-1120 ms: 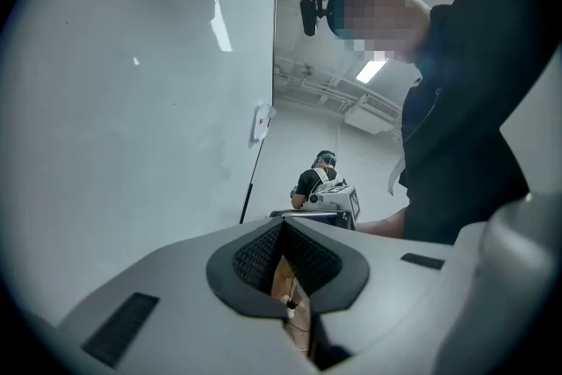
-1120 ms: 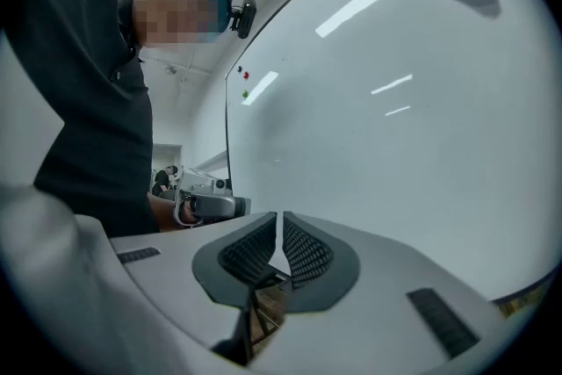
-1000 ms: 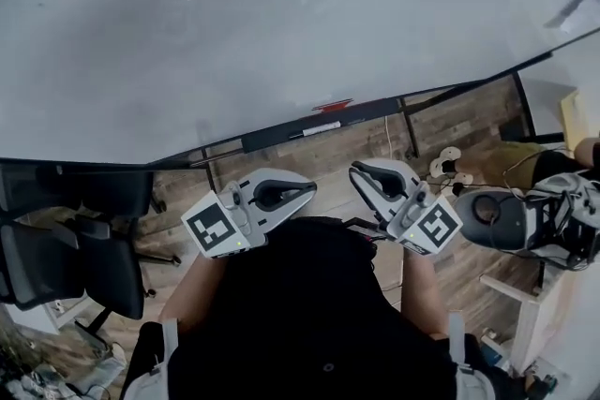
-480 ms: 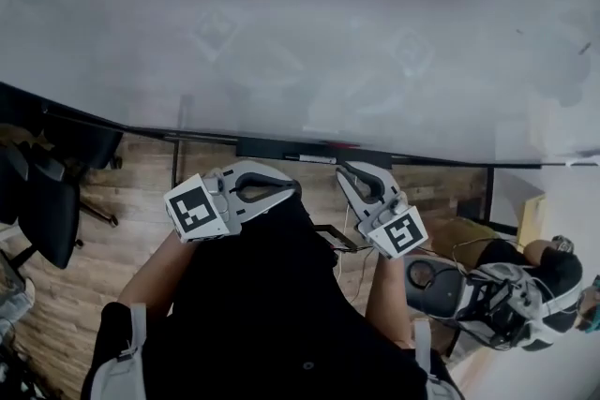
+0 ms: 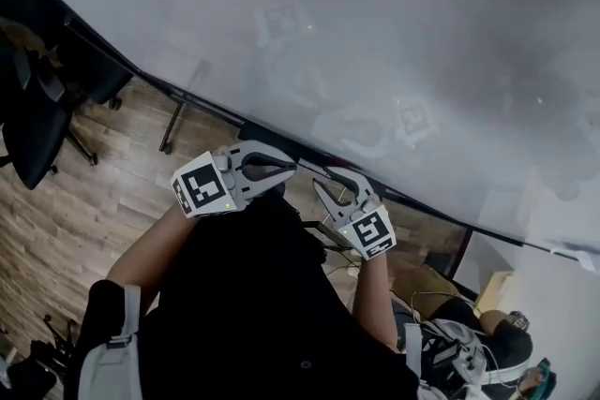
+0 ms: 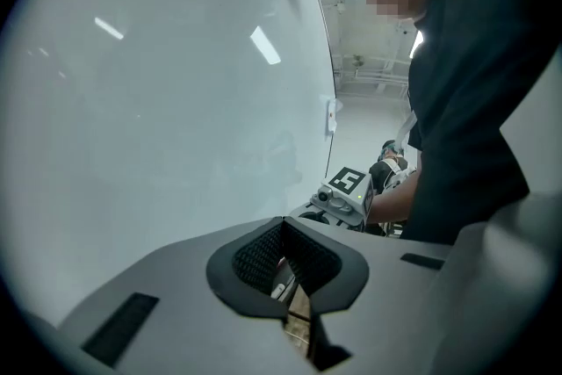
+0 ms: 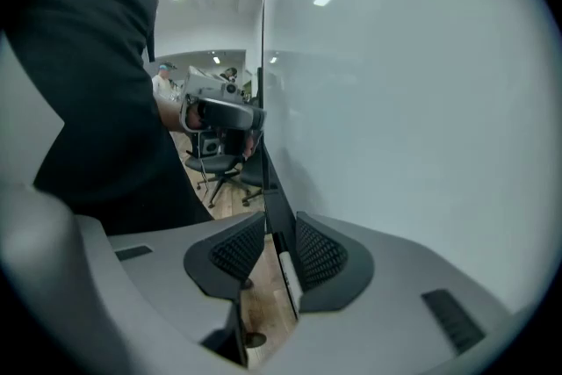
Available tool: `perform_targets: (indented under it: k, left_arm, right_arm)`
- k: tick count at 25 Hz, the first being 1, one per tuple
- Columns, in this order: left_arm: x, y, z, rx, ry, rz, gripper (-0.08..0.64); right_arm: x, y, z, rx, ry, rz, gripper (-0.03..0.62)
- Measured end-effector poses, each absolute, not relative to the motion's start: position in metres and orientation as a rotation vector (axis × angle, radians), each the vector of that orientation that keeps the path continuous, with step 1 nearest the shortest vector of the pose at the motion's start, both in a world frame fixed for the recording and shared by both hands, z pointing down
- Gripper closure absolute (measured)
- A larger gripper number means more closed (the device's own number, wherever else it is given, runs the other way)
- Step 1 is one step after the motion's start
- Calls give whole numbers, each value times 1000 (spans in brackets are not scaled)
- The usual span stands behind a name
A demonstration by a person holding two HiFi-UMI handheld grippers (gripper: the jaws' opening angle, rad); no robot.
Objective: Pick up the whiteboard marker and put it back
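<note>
Now our view has swung round within the last second: the whiteboard (image 5: 375, 33) runs slantwise across the head view, and the office chairs (image 5: 37, 108) have slid up into the top left corner. Both grippers have closed in on the dark tray (image 5: 267, 138) along the board's lower edge, where a moment ago they hung well short of it.

The left gripper (image 5: 286, 166) points along the tray with its jaws clenched on nothing; its own view shows the pads meeting at the tip. The right gripper (image 5: 330, 181) has its jaws a little apart and also empty. Its view looks straight down the tray, where a pale stick we take to be the whiteboard marker (image 7: 288, 275) lies on the ledge, lined up with the gap but not yet between the pads.

We judge the approach nearly done and the pick-up not yet begun. The right side looks better placed to take it.
</note>
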State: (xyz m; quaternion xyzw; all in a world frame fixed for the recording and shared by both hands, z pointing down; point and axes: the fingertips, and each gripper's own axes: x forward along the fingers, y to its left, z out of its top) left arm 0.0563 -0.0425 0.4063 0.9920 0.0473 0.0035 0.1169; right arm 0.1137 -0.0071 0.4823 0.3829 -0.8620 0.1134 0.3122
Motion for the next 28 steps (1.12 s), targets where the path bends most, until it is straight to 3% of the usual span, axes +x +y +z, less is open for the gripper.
perform_targets:
  k: [13,28]
  left_arm:
    - [54,-26,439,3043,70,345,548]
    - [56,-23,448,3036,74,428,548]
  right_arm:
    - [116,-13,564,819,-2041,249,494]
    - [126,-16,594,823,-1956,311,494]
